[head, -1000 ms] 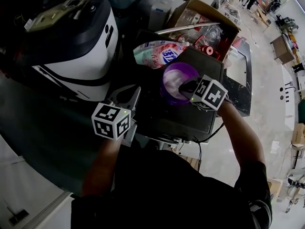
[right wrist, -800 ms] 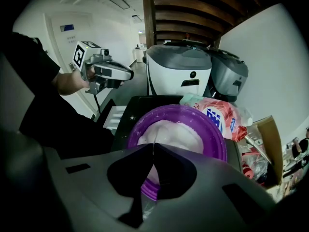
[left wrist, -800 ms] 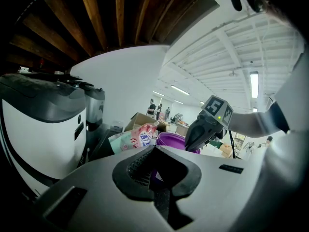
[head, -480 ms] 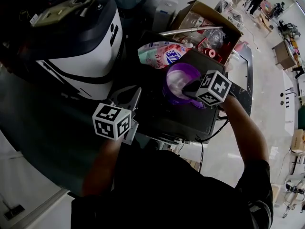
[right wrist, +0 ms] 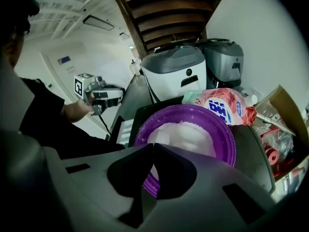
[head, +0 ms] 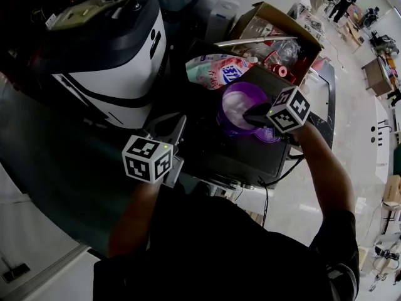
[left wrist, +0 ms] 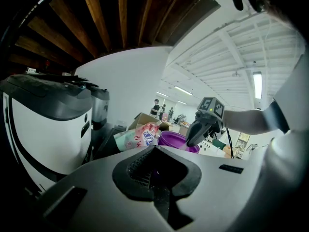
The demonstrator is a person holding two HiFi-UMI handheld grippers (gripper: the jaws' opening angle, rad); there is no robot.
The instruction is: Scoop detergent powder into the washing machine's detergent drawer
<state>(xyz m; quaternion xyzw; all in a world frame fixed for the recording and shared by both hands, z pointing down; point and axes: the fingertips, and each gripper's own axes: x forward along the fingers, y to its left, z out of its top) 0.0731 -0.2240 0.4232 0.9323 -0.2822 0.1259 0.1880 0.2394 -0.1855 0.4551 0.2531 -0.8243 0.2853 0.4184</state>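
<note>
The right gripper (head: 249, 114) tilted, its marker cube lifting up and rightward, away from the person, over the purple bowl (head: 233, 100)

Purple bowl (head: 233, 119): round, upright on a dark machine top (head: 219, 152), holding white detergent powder (right wrist: 186, 137). Pink detergent pouch (head: 216, 69) lies just behind.

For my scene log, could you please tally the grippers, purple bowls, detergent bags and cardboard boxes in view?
Grippers: 2, the left gripper and the right gripper
Purple bowl: 1
Detergent bag: 1
Cardboard box: 1
Total: 5
</note>
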